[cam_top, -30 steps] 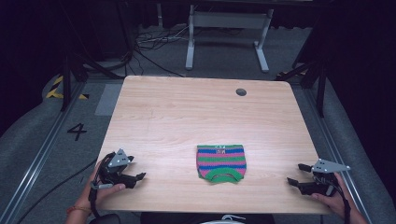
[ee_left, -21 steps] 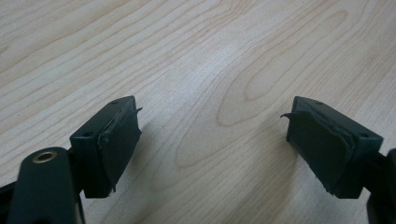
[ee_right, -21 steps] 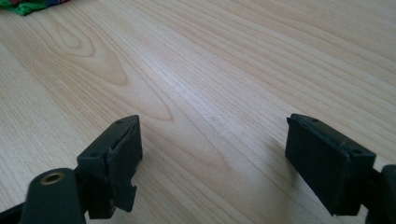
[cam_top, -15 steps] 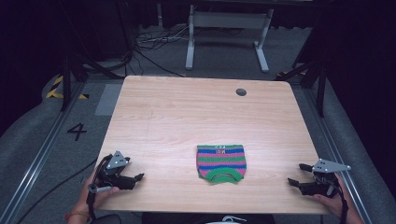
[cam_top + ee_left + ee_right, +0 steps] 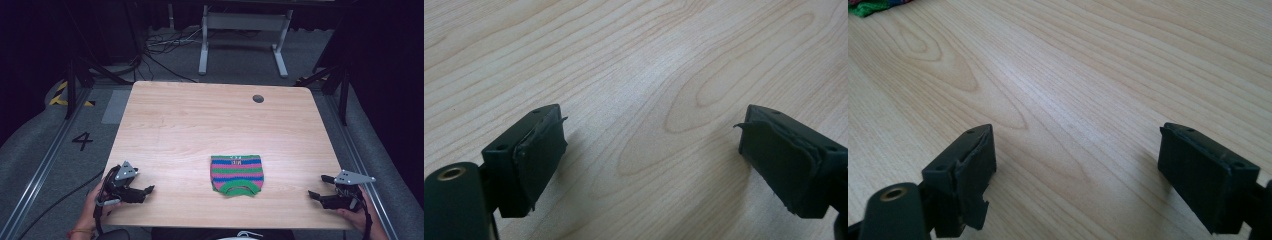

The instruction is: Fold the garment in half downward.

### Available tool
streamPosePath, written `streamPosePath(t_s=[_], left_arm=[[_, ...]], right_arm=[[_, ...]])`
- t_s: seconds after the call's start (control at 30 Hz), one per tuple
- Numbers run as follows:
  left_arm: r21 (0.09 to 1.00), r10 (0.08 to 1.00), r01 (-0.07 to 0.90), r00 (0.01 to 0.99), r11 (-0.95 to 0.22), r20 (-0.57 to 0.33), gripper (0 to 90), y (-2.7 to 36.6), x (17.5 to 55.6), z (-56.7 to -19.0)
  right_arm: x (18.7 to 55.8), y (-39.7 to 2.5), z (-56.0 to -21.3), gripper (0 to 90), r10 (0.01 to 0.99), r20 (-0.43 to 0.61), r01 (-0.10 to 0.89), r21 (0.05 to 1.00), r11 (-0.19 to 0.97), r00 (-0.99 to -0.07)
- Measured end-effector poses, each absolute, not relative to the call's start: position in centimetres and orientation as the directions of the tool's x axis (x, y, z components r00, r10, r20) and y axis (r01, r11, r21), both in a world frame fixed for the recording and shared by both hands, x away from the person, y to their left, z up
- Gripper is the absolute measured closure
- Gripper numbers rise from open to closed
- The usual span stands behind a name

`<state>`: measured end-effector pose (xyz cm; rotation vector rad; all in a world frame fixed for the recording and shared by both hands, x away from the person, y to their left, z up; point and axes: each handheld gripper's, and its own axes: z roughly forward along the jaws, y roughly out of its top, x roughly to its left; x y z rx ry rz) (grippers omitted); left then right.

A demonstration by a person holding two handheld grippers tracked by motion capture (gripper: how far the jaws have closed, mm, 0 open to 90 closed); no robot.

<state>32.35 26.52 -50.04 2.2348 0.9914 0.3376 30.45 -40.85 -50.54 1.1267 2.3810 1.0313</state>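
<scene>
Movement since the earlier frames is confined to the lower left of the high view: we find the left gripper (image 5: 142, 192) drawn slightly back and down toward the table's near edge, turned a little from where it stood a second ago. Its jaws stand spread wide with nothing between them, and the left gripper view shows bare wood grain beneath them. At lower centre of the high view, the striped knitted garment (image 5: 236, 173) lies flat and folded on the table (image 5: 200, 120), in the same place as before and well apart from both tools. At lower right, the right gripper (image 5: 320, 189) sits where it was, jaws likewise spread and empty; its own view catches a green corner of the garment (image 5: 868, 6) at upper left. We judge that handling of the garment is not under way at this moment: neither tool touches it, and both rest near the front edge.
</scene>
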Motion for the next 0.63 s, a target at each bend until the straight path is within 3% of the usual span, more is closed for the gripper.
streamPosePath(t_s=[0.23,0.63], left_arm=[[0.64,0.757,0.594,0.653,-0.487,-0.031,0.4,26.33,32.87,-50.16],[0.64,0.757,0.594,0.653,-0.487,-0.031,0.1,26.33,32.87,-50.16]], right_arm=[[30.44,-40.82,-50.54,15.2,0.77,0.024,0.544,0.721,0.429,-0.638],[30.46,-40.83,-50.55,15.0,0.77,0.025,0.545,0.721,0.428,-0.637]])
